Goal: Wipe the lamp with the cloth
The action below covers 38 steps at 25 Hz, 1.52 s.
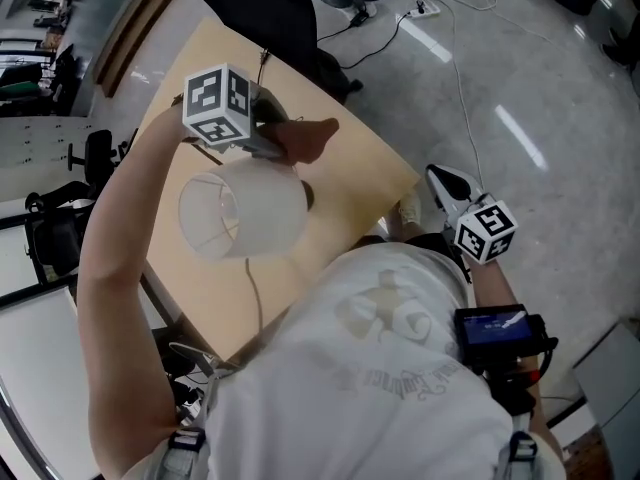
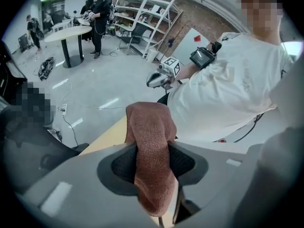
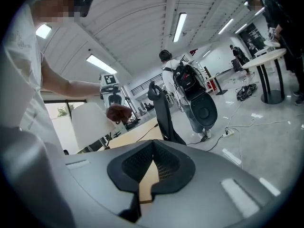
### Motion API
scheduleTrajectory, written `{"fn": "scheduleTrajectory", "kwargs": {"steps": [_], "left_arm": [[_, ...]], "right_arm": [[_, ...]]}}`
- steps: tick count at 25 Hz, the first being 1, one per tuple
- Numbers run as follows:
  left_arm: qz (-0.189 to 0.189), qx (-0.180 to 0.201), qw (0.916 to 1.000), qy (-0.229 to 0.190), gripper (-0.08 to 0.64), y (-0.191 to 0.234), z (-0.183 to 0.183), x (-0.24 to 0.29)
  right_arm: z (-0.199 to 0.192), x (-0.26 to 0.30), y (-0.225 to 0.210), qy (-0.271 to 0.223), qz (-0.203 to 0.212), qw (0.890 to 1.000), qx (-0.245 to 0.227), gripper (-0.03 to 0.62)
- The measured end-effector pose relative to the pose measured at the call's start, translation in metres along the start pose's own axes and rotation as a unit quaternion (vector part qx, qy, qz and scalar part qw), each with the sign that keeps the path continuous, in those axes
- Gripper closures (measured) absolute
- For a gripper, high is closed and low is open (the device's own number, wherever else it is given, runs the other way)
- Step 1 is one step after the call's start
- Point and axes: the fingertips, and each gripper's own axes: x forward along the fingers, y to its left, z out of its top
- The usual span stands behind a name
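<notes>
The white lamp shade (image 1: 245, 208) stands on the wooden table (image 1: 360, 183) below my left gripper (image 1: 280, 143). That gripper is shut on a brown cloth (image 1: 305, 138), which lies against the top of the shade. In the left gripper view the cloth (image 2: 152, 151) fills the gap between the pads and hangs out both ways. My right gripper (image 1: 440, 180) hovers off the table's right edge, apart from the lamp; its jaws meet at the tips with nothing in them (image 3: 153, 151). From there the shade (image 3: 90, 125) and cloth (image 3: 118, 112) show at the left.
A black office chair (image 1: 270, 8) stands at the table's far edge. A power strip and cables (image 1: 425, 8) lie on the floor beyond. The lamp's cord (image 1: 255, 293) runs across the table towards me. People stand at a round table (image 2: 71, 32) and shelves (image 2: 147, 18) in the background.
</notes>
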Motion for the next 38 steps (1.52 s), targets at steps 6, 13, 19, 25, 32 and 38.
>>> {"fn": "scheduleTrajectory", "kwargs": {"steps": [6,13,19,25,32,38], "left_arm": [[-0.013,0.068,0.9969,-0.037,0.379,-0.080,0.008,-0.059],[-0.022,0.111,0.9936,-0.001,0.379,-0.099,0.009,-0.068],[-0.058,0.114,0.9889,0.074,0.382,-0.075,-0.001,-0.012],[-0.037,0.110,0.9896,0.086,0.382,-0.031,-0.003,0.030],[0.105,0.026,0.9937,-0.028,0.382,0.034,-0.016,0.009],[0.260,-0.103,0.9471,-0.158,0.382,0.056,-0.076,-0.055]], "right_arm": [[0.001,-0.008,0.029,-0.010,0.001,1.000,-0.005,0.580],[-0.007,-0.011,0.023,-0.008,-0.002,1.000,0.010,0.580],[-0.011,-0.014,0.020,-0.011,-0.009,1.000,0.015,0.580],[-0.019,-0.024,0.008,-0.013,-0.031,0.999,0.032,0.580],[-0.022,-0.027,0.002,-0.010,-0.037,0.999,0.029,0.580],[-0.023,-0.026,0.005,-0.004,-0.022,1.000,0.008,0.580]]}}
